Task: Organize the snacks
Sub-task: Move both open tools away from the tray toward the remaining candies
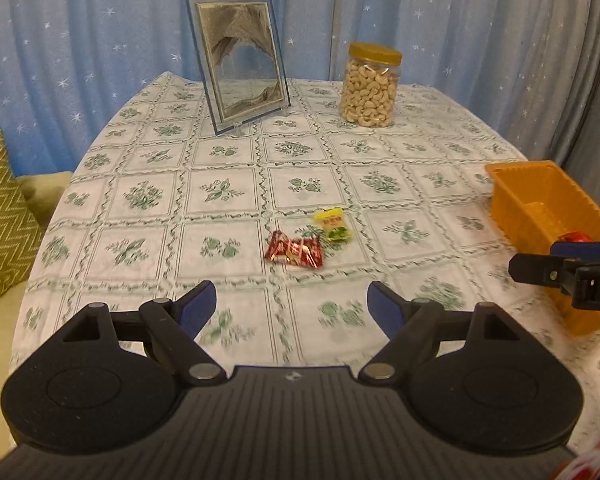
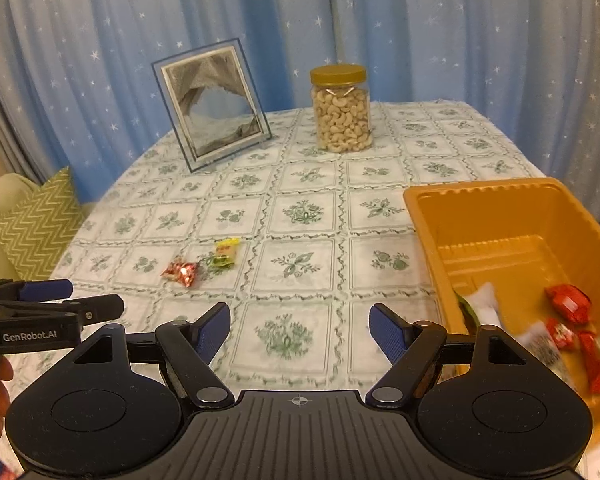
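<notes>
From my left wrist view, my left claw stands wide apart with nothing between its pads, hanging over the counter. Ahead of it lie 2 snacks not yet put away: a red wrapped candy and, touching its far corner, a yellow-green packet. The orange bin sits at the right edge of the counter, with a bit of red wrapper showing inside, and my right claw shows in front of it. From my right wrist view, my right claw is also wide apart and empty, just beside the orange bin. The bin already holds several red candies and some pale packets. I judge the sorting mostly done: the 2 loose snacks are left. The cashew jar and picture frame stand at the back.
</notes>
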Action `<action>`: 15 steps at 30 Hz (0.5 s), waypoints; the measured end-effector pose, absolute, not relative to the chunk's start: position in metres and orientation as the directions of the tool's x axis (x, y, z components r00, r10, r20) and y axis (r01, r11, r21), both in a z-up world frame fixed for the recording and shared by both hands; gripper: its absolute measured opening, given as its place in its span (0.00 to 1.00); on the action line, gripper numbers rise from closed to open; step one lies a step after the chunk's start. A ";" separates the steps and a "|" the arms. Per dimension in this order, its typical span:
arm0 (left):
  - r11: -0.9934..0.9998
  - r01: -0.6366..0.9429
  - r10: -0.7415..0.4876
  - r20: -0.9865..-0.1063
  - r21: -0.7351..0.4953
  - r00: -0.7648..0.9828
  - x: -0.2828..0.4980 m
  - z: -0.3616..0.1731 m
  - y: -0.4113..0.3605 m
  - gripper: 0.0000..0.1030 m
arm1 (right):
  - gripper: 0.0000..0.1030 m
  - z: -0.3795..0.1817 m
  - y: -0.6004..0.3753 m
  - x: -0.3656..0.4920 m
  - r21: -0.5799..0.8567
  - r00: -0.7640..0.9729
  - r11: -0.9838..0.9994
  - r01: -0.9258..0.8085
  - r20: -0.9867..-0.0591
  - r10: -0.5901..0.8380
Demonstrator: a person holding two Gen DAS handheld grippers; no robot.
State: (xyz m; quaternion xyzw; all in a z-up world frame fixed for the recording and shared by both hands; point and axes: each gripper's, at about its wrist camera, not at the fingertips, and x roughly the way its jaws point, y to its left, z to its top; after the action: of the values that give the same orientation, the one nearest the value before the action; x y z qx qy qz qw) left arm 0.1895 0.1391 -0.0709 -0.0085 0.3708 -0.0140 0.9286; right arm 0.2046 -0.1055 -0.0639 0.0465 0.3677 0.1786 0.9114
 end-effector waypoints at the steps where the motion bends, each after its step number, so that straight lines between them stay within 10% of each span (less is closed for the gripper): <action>1: 1.000 0.026 -0.031 -0.688 -0.018 0.725 0.196 -0.075 0.139 0.79 | 0.74 -0.067 -0.104 0.210 0.214 0.666 0.933 -0.290 -0.655 0.357; 15: 0.992 0.125 -0.075 -0.678 0.026 0.731 0.266 -0.129 0.133 0.70 | 0.74 -0.099 -0.089 0.264 0.201 0.653 0.935 -0.291 -0.673 0.348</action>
State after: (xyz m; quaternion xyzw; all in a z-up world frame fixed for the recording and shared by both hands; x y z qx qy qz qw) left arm 0.2659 0.1334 -0.1286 0.0348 0.3627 -0.0538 0.9297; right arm 0.2641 -0.0889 -0.0994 0.0373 0.3778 0.1759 0.9083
